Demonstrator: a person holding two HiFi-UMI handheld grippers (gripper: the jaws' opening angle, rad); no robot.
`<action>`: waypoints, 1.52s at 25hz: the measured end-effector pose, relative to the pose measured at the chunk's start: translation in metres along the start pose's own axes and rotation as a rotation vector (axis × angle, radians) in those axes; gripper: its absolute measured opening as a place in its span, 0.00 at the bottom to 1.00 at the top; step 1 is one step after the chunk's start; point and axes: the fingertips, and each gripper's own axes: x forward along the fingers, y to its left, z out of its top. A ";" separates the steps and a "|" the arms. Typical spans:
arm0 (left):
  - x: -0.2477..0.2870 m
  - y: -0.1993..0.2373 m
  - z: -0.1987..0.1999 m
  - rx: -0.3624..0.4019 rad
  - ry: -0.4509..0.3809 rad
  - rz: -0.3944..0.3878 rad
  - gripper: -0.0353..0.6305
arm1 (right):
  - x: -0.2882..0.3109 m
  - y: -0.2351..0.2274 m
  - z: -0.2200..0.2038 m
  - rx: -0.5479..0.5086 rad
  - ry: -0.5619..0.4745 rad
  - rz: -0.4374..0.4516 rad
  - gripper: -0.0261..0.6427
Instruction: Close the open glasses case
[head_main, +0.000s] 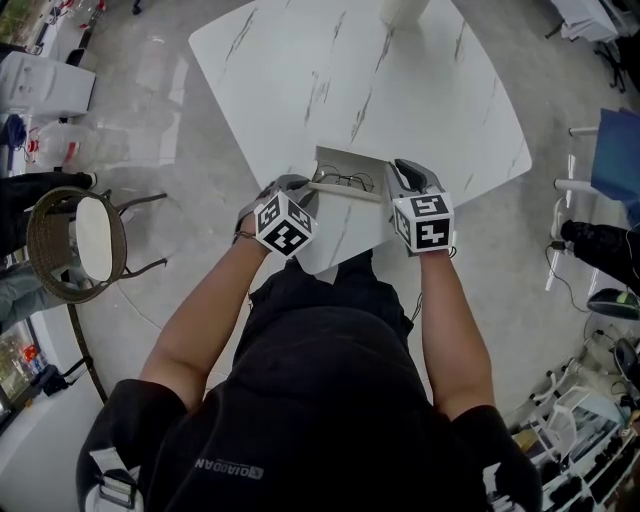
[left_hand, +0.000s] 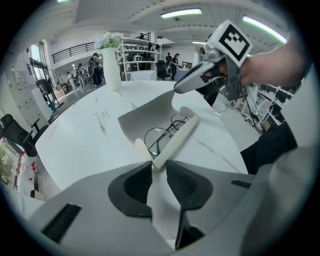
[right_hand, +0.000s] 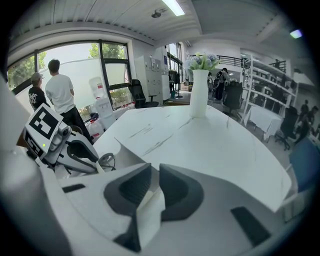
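Left hand-held gripper (left_hand: 159, 166), lower centre of its own view, has its jaws pinched on the white front flap (left_hand: 177, 140) of the glasses case (left_hand: 145, 117). The right hand-held gripper (right_hand: 155, 169) likewise nips the front flap at what looks to be its other end. Advised handling: lift both ends level and fold the flap over toward the raised back panel, with a light pinch so the thin flap neither creases nor catches the glasses (left_hand: 162, 137). Case: white, soft-sided and open, with thin dark wire frames lying inside, set at the near edge of the marbled desk (head_main: 400, 90), centre of the head view.
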 end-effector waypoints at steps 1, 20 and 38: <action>0.001 0.000 0.000 -0.010 0.000 -0.004 0.20 | 0.000 0.000 -0.001 0.002 0.000 0.001 0.11; 0.000 -0.001 -0.001 -0.025 -0.003 -0.004 0.20 | -0.005 0.010 -0.023 -0.008 0.048 0.002 0.11; 0.001 -0.002 -0.001 -0.022 0.007 0.011 0.20 | -0.018 0.029 -0.044 -0.077 0.093 0.032 0.11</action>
